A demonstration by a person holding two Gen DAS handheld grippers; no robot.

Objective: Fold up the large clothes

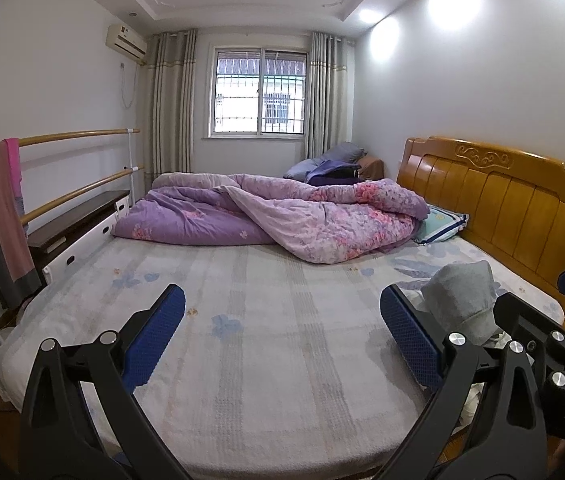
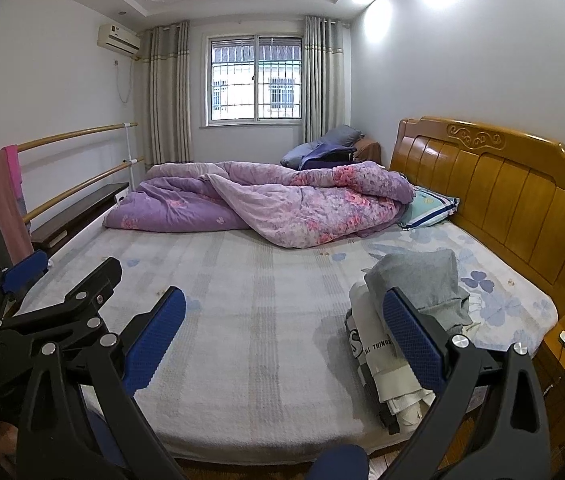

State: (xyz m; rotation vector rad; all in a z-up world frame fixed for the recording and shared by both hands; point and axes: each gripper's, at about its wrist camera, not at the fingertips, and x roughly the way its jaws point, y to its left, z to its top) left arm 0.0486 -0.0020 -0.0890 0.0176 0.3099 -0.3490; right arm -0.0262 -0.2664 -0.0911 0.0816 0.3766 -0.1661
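Jaws of left gripper (image 1: 282, 340) and right gripper (image 2: 284, 340) gape wide, empty, above the bed (image 1: 262, 320).

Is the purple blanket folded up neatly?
No. The purple blanket lies bunched and rumpled across the bed's far side.

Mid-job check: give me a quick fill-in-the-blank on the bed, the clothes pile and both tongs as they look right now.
1. Both the left tongs and the right tongs are ____ and hold nothing.
2. The top garment of the clothes pile is ____ in colour.
3. The purple floral quilt lies bunched along the side of the bed nearest the ____.
4. The headboard is made of ____.

Missing words: open; grey; window; wood
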